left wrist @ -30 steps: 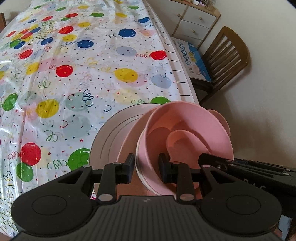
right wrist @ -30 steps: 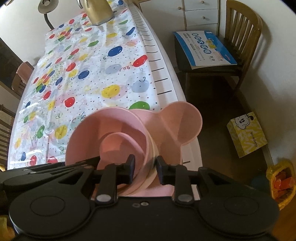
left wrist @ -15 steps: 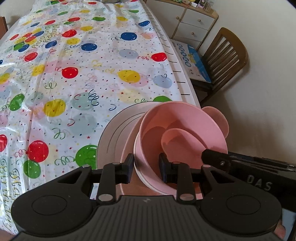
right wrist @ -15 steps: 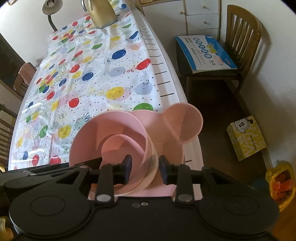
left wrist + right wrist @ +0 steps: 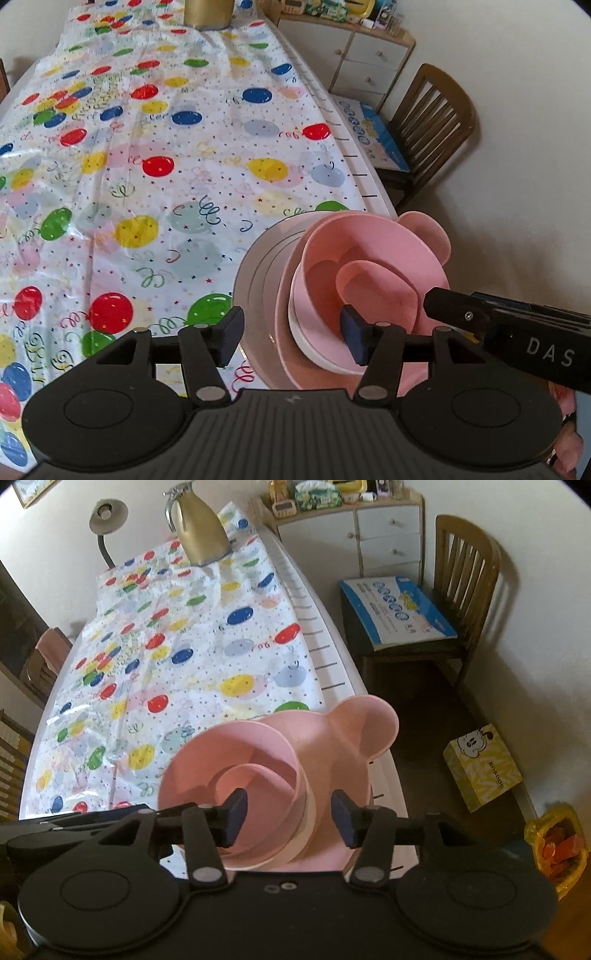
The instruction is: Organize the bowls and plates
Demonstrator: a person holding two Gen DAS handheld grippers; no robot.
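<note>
Both our claws, left (image 5: 291, 334) and right (image 5: 288, 818), are opening off the bowls (image 5: 373, 273), now stacked on the plates (image 5: 258, 280) just ahead; stacking looks done.

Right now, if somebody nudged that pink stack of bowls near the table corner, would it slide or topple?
The pink bowl stack would probably slide: it sits on a glossy plastic tablecloth. It may tip too, since the nested bowls look tilted on the plates. It stands close to the table edge, so a push that way risks a fall.
</note>
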